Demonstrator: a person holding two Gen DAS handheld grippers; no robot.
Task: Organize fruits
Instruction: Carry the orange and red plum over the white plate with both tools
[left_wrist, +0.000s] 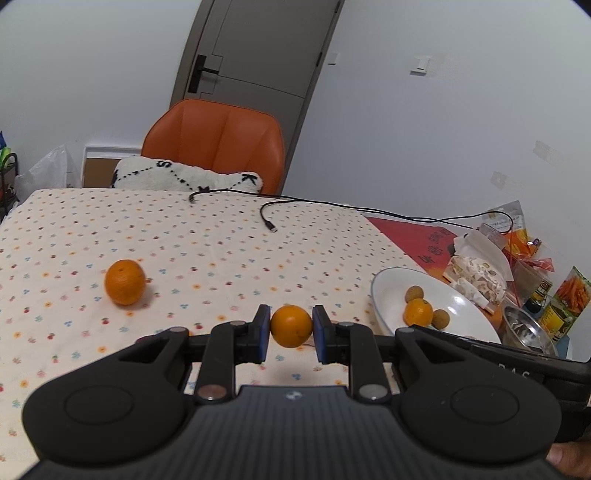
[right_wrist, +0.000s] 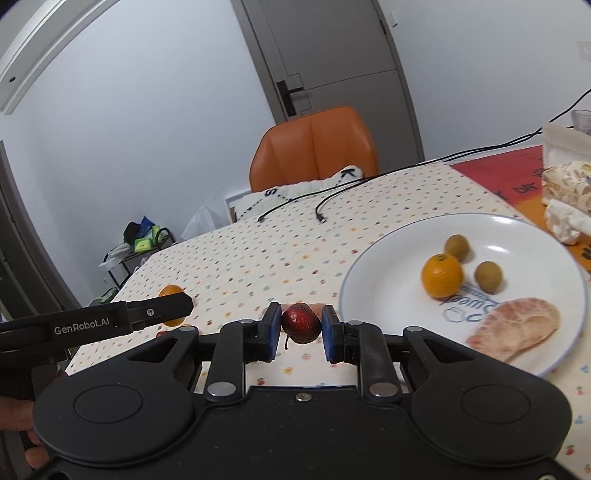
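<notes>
Left wrist: orange (left_wrist: 291, 325) between jaws

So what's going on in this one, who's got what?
A person is sorting fruit onto a white plate with two handheld grippers. The left gripper is shut on a small orange; the right gripper is shut on a red fruit. The plate already holds an orange, two small brownish fruits and a pale pink piece. Another orange lies loose on the tablecloth.
</notes>
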